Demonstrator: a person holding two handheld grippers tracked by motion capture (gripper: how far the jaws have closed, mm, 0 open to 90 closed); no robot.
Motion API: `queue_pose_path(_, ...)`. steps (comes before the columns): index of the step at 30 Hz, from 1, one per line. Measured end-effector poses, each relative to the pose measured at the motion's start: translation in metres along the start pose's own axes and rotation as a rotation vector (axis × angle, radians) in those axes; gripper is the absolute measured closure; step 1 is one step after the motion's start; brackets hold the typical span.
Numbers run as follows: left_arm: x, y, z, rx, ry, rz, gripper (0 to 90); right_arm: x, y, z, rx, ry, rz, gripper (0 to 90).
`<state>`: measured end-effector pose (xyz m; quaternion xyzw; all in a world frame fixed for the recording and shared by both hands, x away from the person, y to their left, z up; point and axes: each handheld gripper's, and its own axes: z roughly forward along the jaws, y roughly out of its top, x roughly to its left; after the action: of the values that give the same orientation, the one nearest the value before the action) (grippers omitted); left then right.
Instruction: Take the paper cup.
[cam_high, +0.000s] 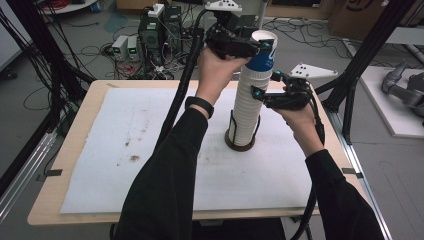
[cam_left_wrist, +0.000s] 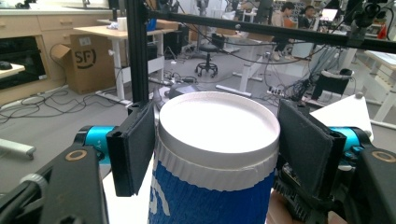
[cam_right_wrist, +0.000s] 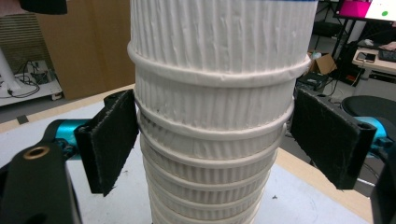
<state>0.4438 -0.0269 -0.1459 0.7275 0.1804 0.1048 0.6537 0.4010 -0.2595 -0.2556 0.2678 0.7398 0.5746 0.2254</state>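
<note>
A tall stack of white ribbed paper cups (cam_high: 245, 110) stands upright in a black wire holder (cam_high: 240, 146) on the white mat. On top sits a blue cup (cam_high: 261, 62) with a white rim. My left gripper (cam_high: 262, 45) is shut on that blue cup (cam_left_wrist: 210, 186) just under its rim, one pad (cam_left_wrist: 135, 144) on each side. My right gripper (cam_high: 256, 95) comes in from the right at mid height, its jaws straddling the white stack (cam_right_wrist: 210, 140). Its pads (cam_right_wrist: 109, 140) sit at the cup walls without visibly pressing them in.
The white mat (cam_high: 125, 150) covers most of a wooden table (cam_high: 55, 200). Black frame posts (cam_high: 360, 75) rise at the table's right, and cables (cam_high: 30, 65) hang at its left. Electronics boxes (cam_high: 150, 40) and wires lie on the floor beyond the far edge.
</note>
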Motion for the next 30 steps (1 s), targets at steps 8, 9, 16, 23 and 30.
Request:
queue_pose_path(8,-0.006,0.013,-0.002,-0.036,0.005,0.032,30.3,0.000,0.000,-0.001,-0.001,-0.004,-0.005,16.9)
queue_pose_path(9,-0.006,0.015,-0.002,-0.045,0.006,0.032,30.3,0.000,0.000,-0.001,-0.001,-0.003,-0.005,17.0)
queue_pose_path(16,-0.008,0.026,-0.006,-0.085,0.020,0.033,30.3,0.000,0.000,-0.002,-0.003,-0.003,-0.003,17.6)
queue_pose_path(23,-0.014,0.040,-0.012,-0.114,0.025,0.054,30.3,0.000,0.000,-0.002,-0.003,0.000,-0.003,18.2)
queue_pose_path(30,-0.021,0.055,-0.023,-0.149,0.033,0.081,30.4,0.000,0.000,-0.003,-0.006,0.001,-0.002,18.6)
